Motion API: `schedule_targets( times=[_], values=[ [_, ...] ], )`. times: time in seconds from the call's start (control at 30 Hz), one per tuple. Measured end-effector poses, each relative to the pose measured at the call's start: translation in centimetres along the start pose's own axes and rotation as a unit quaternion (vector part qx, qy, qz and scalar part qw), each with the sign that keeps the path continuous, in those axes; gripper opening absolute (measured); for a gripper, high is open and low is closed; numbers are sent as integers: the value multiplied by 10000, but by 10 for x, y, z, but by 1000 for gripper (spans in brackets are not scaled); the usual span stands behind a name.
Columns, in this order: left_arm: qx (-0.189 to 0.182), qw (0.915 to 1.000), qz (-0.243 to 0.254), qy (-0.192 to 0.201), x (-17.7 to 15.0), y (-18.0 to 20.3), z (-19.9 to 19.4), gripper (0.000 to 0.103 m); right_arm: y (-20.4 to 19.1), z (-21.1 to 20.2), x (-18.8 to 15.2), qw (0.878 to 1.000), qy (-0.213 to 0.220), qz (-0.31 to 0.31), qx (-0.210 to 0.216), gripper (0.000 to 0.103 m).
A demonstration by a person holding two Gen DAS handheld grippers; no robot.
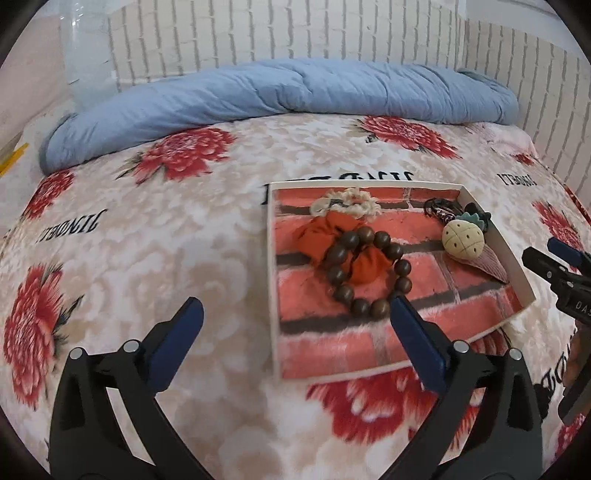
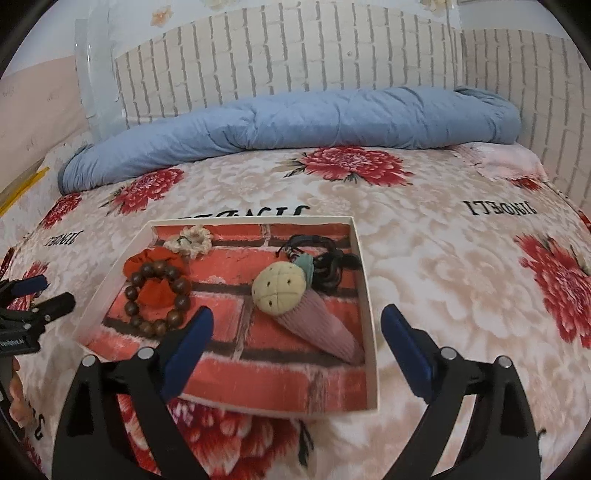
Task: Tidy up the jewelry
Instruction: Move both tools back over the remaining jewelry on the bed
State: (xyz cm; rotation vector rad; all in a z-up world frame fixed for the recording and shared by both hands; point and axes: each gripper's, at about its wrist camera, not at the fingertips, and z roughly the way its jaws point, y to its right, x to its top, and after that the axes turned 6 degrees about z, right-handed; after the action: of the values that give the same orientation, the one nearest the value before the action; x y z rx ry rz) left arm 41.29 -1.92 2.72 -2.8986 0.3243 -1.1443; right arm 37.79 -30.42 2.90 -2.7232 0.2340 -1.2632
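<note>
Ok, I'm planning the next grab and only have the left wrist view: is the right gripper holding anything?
Observer: No. The right gripper is open and empty.
Operator: And the dark thing behind the pineapple clip?
Observer: A bundle of black cord, lying by the green top of the pineapple clip.
Operator: Is the clip fully in the box?
Observer: Yes, its pink end stops just inside the box wall.

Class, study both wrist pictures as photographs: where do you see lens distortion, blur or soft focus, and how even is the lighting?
Left wrist view: fisheye bends the white brick wall and bulges the floral bedspread; light flat, shadows faint; the wooden bead bracelet reads fairly sharp. Right wrist view: dark corner vignette, the tray edges splay apart, lower bedspread soft and slightly smeared, no glare.
</note>
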Motion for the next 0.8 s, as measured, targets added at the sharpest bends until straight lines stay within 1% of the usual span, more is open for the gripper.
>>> schedule_targets(
  times=[0.13, 0.33, 0.37, 0.4, 0.43, 0.5, 0.6, 0.8],
  values=[
    [45, 9998, -159, 91, -14, -14, -28, 98, -2, -19, -9, 10000, 26, 60, -27, 90],
    [236, 9992, -254, 189, -38, -31, -66, 98, -9, -51, -21, 9999, 134, -14, -82, 90],
    [249, 9991, -281, 191, -43, -34, -71, 98, -10, -56, -23, 9999, 148, -22, -79, 92],
    [258, 9990, -303, 187, -47, -37, -75, 98, -11, -61, -26, 9998, 176, -35, -79, 97],
    [299, 9988, -329, 180, -54, -41, -80, 98, -12, -65, -29, 9997, 210, -52, -91, 98],
    [404, 9983, -366, 192, -62, -48, -88, 98, -15, -76, -38, 9993, 317, -90, -164, 99],
    [556, 9972, -448, 241, -78, -59, -101, 98, -18, -84, -53, 9991, 354, -114, -180, 99],
    [588, 9961, -593, 270, -108, -80, -120, 98, -23, -91, -83, 9987, 335, -270, -269, 99]
  ],
)
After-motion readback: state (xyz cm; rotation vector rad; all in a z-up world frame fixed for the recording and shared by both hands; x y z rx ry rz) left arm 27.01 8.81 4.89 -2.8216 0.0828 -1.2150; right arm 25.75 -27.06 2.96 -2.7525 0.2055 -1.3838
